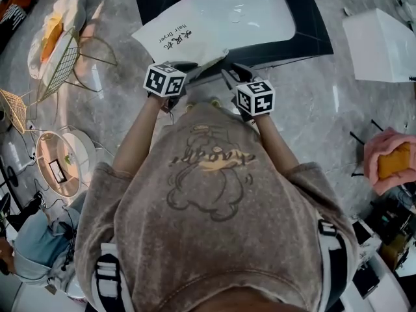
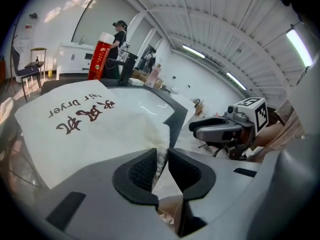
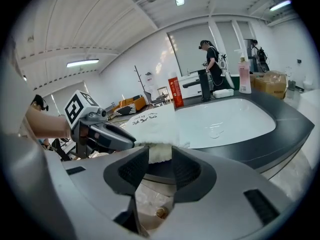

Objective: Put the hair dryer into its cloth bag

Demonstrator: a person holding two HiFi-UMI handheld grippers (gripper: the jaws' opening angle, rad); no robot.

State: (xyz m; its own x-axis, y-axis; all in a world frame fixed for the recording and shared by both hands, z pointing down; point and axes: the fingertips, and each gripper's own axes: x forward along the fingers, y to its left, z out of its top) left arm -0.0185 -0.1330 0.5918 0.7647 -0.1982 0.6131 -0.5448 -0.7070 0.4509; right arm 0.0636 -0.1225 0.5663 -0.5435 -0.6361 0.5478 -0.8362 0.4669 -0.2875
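**A:** Where's the cloth bag (image 1: 188, 38) from your claws?

**B:** It lies over the near left corner of the dark counter (image 1: 315, 41), by the white basin (image 1: 260, 12), with its near edge at both tips. Your left gripper (image 2: 161, 157) is nearly closed, pinching the hem. Your right gripper (image 3: 160, 159) is partway apart, with bunched hem filling the gap between its pads.

**A:** What's around you?

**B:** The grippers sit just beside each other. A red carton (image 2: 100, 56) and a pink bottle (image 3: 244, 76) stand at the far rim.

**A:** Any print?

**B:** "Hair Dryer" (image 1: 170, 36), beside brush characters.
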